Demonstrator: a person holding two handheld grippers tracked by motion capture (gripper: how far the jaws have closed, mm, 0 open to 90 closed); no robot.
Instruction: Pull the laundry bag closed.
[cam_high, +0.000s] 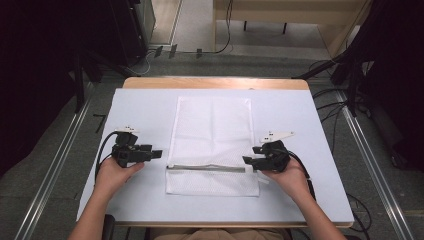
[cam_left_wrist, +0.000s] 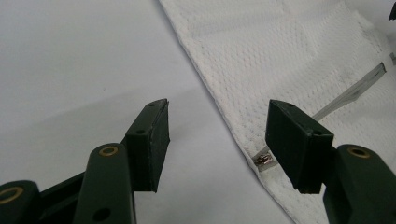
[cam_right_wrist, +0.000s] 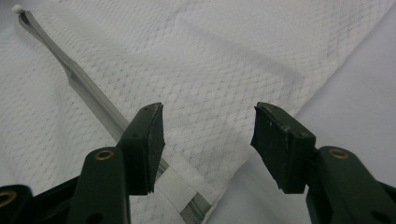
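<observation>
**Mesh bag flat, both tongs poised at its zipper ends**

White sheeting covers the wooden table, and the white mesh zippered laundry bag lies flat at its centre. My left gripper sits just beside the bag's left edge, jaws wide apart and empty, framing the metal zipper pull. My right gripper hovers over the grey zipper strip, likewise open (nothing held), presumably to pin that end.
</observation>
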